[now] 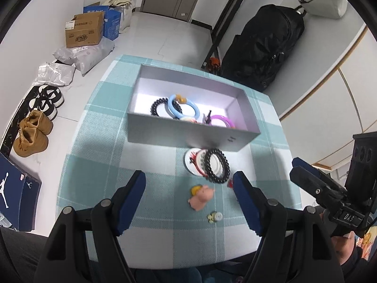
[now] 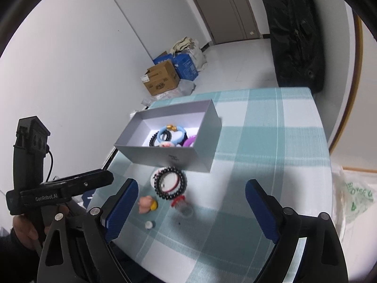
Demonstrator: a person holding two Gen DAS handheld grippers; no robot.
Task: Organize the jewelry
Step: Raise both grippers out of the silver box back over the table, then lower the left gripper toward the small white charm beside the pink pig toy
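Observation:
A grey open box (image 1: 188,136) (image 2: 165,155) on the checked table holds a blue ring bracelet (image 1: 182,106) (image 2: 170,133), a black bead bracelet (image 1: 157,107) and a purple ring (image 1: 222,121) (image 2: 189,141). In front of it lie a black bead bracelet (image 1: 216,166) (image 2: 170,184) over a white disc (image 1: 192,161), a pink pig charm (image 1: 200,197) (image 2: 145,204), a small red piece (image 2: 178,200) and a small white bead (image 1: 215,217) (image 2: 149,224). My left gripper (image 1: 189,194) is open above the pig charm. My right gripper (image 2: 192,202) is open above the loose pieces.
The table (image 1: 94,141) (image 2: 271,141) has a teal checked cloth. On the floor at the left are cardboard boxes (image 1: 83,31) (image 2: 161,77), shoes (image 1: 33,134) and plastic bags. A black bag (image 1: 264,44) stands beyond the table. A plastic bag (image 2: 353,195) lies at the right.

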